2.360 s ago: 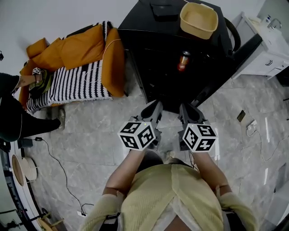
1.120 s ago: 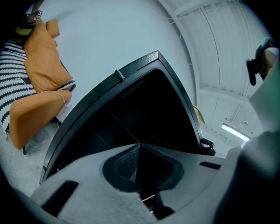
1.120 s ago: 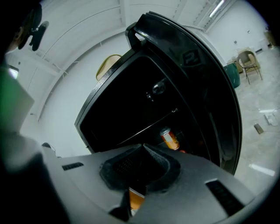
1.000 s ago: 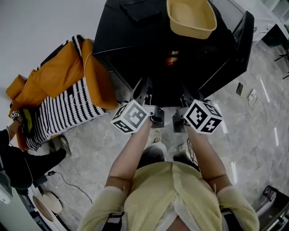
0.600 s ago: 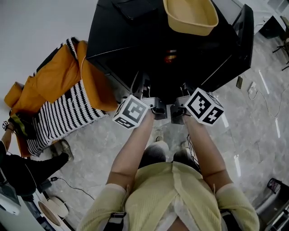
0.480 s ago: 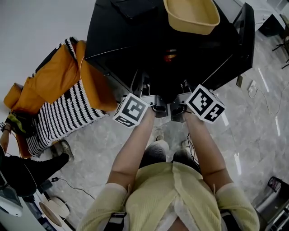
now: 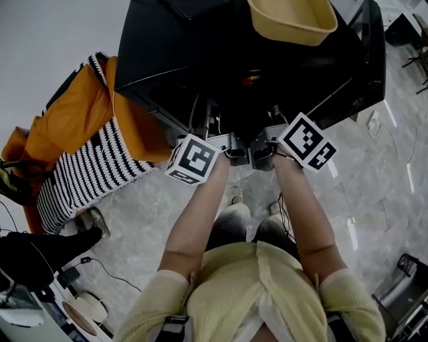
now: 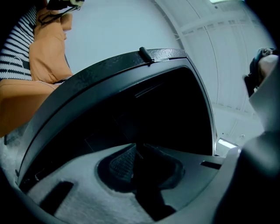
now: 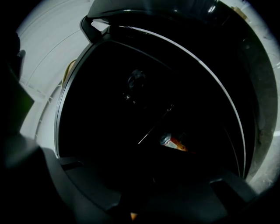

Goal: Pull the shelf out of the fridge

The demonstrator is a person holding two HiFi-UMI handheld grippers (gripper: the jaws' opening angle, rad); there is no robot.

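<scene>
Black fridge (image 7: 194, 53) stands with its door (image 7: 366, 63) swung wide to the right and a tan plastic basin (image 7: 291, 17) on its top. The person leans in with both forearms stretched to the opening. Left gripper (image 8: 138, 147): jaws clenched pad against pad, nothing between them, tips at the mouth of the dark cabinet. Right gripper (image 9: 151, 179): jaws also together, empty as far as the gloom lets me see, aimed into the interior. The shelf (image 9: 154, 126) sits inside the fridge, and I can only make it out as a thin pale line in the right gripper view. An orange can (image 9: 173, 141) is just beside that line. A sofa with orange cushions (image 7: 73, 120) and a striped throw (image 7: 90, 174) stands left of the fridge on the marble floor (image 7: 147, 220).
</scene>
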